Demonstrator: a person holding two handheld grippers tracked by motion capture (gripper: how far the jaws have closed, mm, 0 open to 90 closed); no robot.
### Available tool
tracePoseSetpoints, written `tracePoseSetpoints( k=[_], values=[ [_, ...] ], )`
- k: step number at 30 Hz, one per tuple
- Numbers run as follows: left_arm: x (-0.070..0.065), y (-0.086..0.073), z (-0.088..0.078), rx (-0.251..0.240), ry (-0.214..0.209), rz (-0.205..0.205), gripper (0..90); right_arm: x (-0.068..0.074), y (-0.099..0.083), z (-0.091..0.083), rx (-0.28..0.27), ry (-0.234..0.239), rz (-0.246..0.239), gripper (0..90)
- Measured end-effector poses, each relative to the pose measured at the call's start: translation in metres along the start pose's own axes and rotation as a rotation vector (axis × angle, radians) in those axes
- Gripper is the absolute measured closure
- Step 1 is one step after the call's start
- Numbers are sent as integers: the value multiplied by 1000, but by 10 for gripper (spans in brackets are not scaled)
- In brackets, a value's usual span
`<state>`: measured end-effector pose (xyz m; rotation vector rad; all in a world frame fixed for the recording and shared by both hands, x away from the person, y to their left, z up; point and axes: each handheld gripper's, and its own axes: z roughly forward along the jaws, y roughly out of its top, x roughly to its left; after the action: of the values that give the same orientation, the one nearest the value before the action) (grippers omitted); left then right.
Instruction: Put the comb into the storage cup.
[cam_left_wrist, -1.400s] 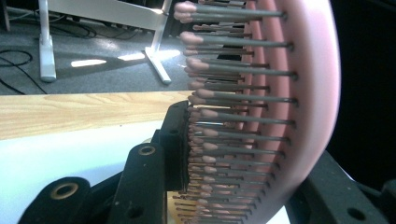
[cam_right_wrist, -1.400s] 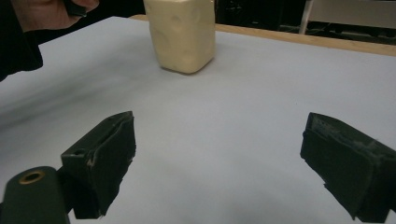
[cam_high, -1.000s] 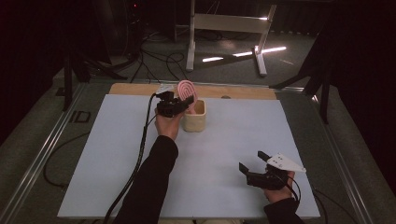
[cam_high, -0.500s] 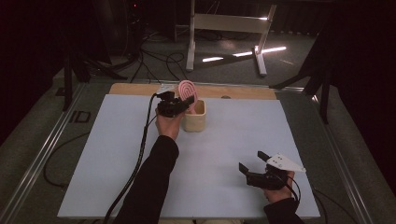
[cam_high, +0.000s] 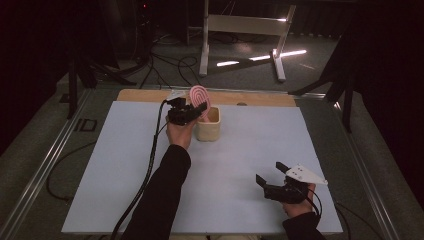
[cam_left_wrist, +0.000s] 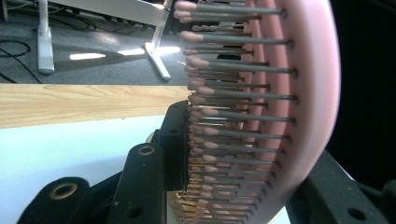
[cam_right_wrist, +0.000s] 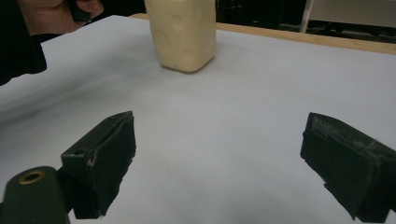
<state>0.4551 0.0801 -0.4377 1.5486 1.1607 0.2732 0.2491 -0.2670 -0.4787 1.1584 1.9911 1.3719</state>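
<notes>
Left gripper (cam_high: 196, 111): clamped on pink hairbrush (cam_high: 199, 96), just above cup (cam_high: 208, 125).
Right gripper (cam_high: 274, 176): jaws apart, empty, well apart from cup.
Cup: cream, upright.

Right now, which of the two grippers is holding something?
The left gripper: its jaws clamp a pink hairbrush above the cream cup. The right gripper stands open over the white table.

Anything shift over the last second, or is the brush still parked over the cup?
Nothing visibly changed. The left gripper stays shut on the pink hairbrush, held at the cream cup. The right gripper still rests near the front of the white mat, jaws open and nothing between them.
</notes>
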Motion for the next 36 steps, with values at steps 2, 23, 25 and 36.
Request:
tracePoseSetpoints(
  k=[2, 23, 25, 36],
  values=[
    [0, 0, 0, -1, 0, 0, 626, 0, 0, 0, 0, -1, -1, 100],
    [3, 1, 0, 10, 24, 33, 624, 0, 0, 0, -1, -1, 4, 101],
    [3, 1, 0, 19, 32, 42, 596, 0, 0, 0, -3, -1, 4, 101],
    [6, -1, 0, 44, 98, 53, 413, 0, 1, 0, -3, -3, 4, 101]
  ],
)
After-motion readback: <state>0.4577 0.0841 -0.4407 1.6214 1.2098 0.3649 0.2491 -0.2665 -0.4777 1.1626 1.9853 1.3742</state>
